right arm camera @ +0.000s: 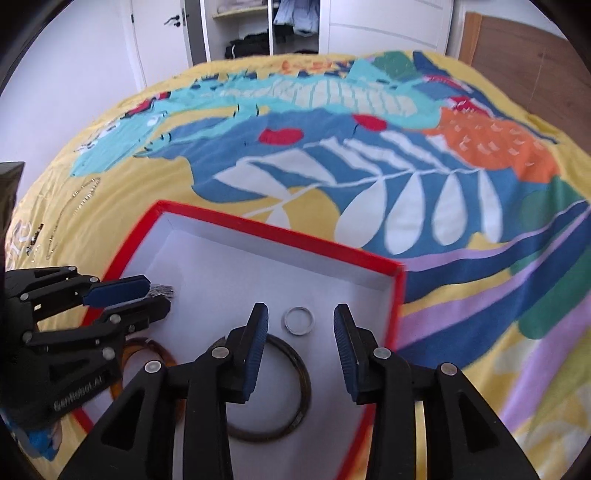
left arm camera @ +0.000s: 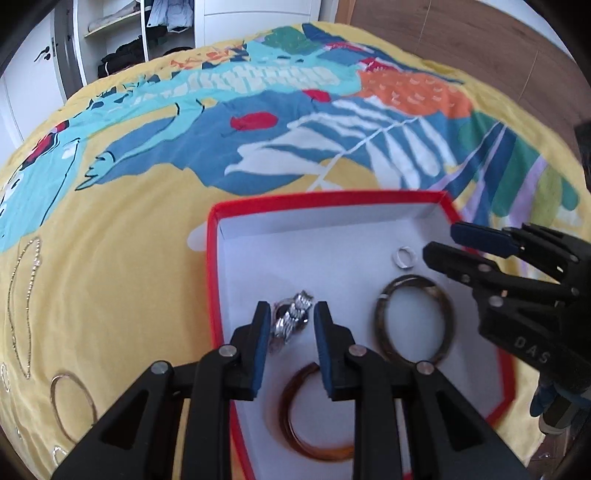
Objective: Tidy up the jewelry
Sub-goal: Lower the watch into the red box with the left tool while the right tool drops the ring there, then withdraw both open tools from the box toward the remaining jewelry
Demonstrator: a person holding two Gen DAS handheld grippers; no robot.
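A red box (left arm camera: pixel 212 277) (right arm camera: pixel 280 233) with a white inside lies on the bedspread. My left gripper (left arm camera: pixel 291 306) (right arm camera: pixel 159 293) hangs low over the box's left part, shut on a silver link bracelet (left arm camera: pixel 291 321) (right arm camera: pixel 164 291) that sticks out past its fingertips. My right gripper (right arm camera: pixel 301 308) (left arm camera: pixel 441 240) stands open over the box's right part. A small silver ring (right arm camera: pixel 298 320) (left arm camera: pixel 403 257) lies free on the floor just beyond its fingertips. A dark bangle (left arm camera: pixel 378 317) (right arm camera: pixel 306 380) and an amber bangle (left arm camera: pixel 286 406) (right arm camera: pixel 162 350) lie in the box.
The bedspread (left arm camera: pixel 110 240) is yellow with a bright print. Left of the box, a thin chain necklace (left arm camera: pixel 22 295) (right arm camera: pixel 81 195) and a thin gold hoop (left arm camera: pixel 59 406) lie on it. An open wardrobe (right arm camera: pixel 266 33) stands beyond the bed, with wood panelling (right arm camera: pixel 517 55) at the right.
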